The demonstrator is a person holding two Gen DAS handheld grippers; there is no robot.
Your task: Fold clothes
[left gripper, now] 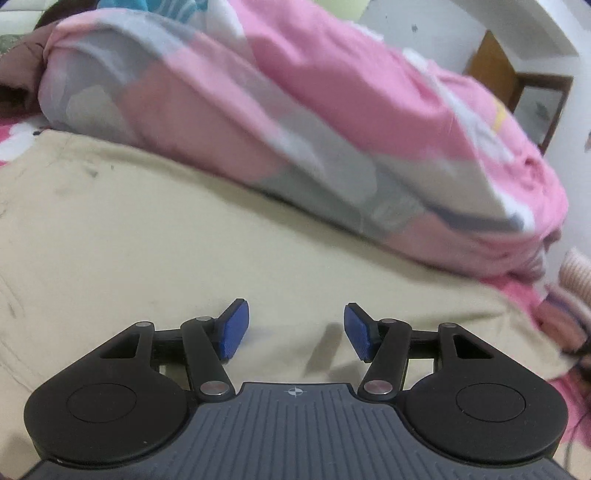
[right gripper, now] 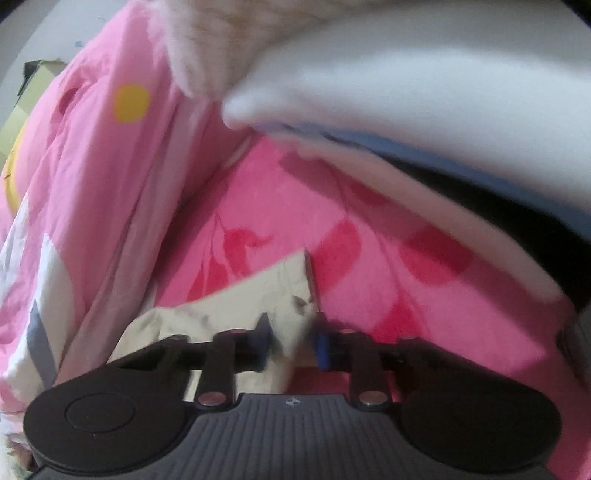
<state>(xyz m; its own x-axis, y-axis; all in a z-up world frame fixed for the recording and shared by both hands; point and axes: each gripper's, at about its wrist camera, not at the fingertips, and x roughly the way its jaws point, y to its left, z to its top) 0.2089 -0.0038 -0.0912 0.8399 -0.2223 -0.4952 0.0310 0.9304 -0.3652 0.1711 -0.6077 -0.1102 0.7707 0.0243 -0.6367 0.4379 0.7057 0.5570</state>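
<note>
Left wrist view: the left tool [left gripper: 296, 329] stands wide open with nothing between its blue pads [left gripper: 233, 329], hovering low over a beige garment [left gripper: 155, 236] spread flat across the bed. The beige cloth carries faint dark smudges near its far left part. Beyond it lies a bunched pink and grey quilt [left gripper: 295, 122], blurred, running from upper left to right. A strip of pink patterned bedsheet [left gripper: 14, 138] shows at the left edge. In the room behind, a white wall [left gripper: 436, 33] and a brown wooden door frame [left gripper: 495, 70] appear at upper right. Right wrist view: the picture is heavily blurred. The right tool [right gripper: 291, 345] has a fold of the beige garment [right gripper: 269, 291] lying between its fingers; the gap is narrow, but whether the pads actually press the cloth cannot be told. The garment's corner rises in front of the tool over the pink bedsheet [right gripper: 369, 221] with its red leaf print. The pink quilt [right gripper: 92, 155], with a yellow dot, fills the left side. A pale grey-white cloth [right gripper: 424, 96] crosses the upper right, out of focus.
</note>
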